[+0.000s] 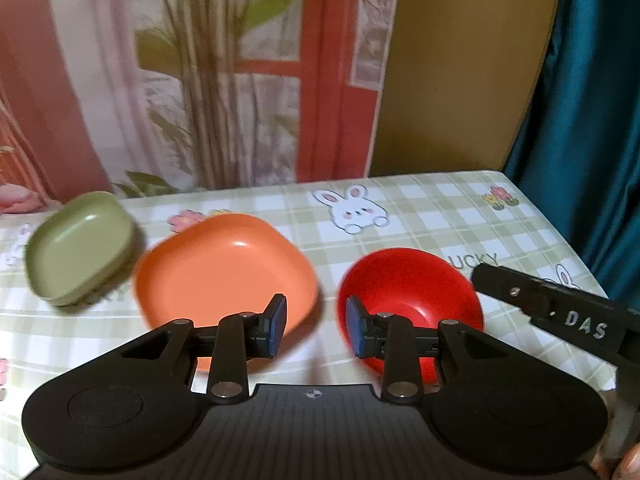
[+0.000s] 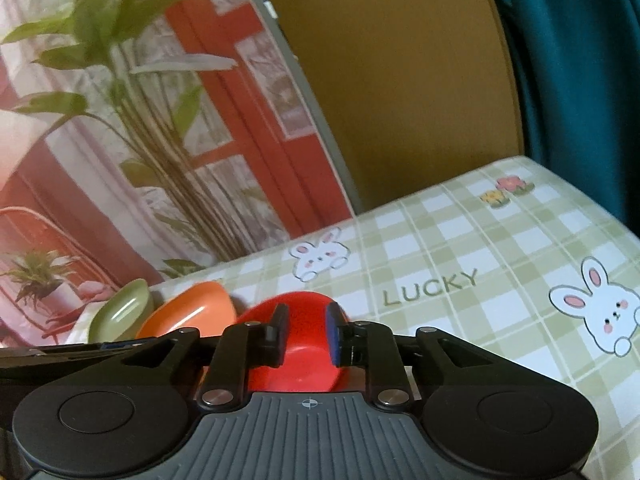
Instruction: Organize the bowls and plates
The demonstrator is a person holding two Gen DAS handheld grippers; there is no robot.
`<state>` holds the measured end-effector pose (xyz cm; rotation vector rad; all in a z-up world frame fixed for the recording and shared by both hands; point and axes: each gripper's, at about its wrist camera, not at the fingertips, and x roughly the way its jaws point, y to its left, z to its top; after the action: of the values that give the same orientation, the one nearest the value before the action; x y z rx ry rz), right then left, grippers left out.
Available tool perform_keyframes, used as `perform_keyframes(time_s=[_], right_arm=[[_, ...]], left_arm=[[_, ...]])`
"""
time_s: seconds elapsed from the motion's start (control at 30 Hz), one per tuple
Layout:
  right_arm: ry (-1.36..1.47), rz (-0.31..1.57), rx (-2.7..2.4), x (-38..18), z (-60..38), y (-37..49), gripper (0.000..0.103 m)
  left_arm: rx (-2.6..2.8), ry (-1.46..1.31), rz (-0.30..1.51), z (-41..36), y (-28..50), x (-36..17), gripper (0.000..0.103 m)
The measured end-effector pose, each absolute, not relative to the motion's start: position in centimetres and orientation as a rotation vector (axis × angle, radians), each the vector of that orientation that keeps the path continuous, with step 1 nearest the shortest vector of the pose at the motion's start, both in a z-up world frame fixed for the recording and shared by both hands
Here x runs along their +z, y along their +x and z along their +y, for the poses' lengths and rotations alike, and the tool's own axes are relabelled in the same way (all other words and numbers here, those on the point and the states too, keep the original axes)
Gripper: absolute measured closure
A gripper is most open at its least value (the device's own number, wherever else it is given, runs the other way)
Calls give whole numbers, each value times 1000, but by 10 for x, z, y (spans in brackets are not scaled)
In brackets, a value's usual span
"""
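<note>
Both sets of jaws stand apart, gripping nothing. The left gripper hangs between the square orange plastic plate and the round red plastic bowl; the right gripper hangs over that bowl. Clamp one rim squarely before lifting. The green rounded dish rests far left on the checked tablecloth.

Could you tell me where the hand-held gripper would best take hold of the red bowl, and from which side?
Probably the near rim of the red bowl, approached from above, one finger inside and one outside: it sits upright on the tablecloth, and its thin edge suits a pinch better than the wide round body.
</note>
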<state>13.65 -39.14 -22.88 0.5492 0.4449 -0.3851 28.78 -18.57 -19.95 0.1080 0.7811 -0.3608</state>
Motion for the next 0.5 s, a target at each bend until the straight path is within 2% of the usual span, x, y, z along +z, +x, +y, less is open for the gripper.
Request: perform_keyframes(time_s=[0.5], right_arm=[[466, 411, -303, -196, -341, 124, 74]], left_arm=[[-236, 81, 688, -121, 243, -165, 69]])
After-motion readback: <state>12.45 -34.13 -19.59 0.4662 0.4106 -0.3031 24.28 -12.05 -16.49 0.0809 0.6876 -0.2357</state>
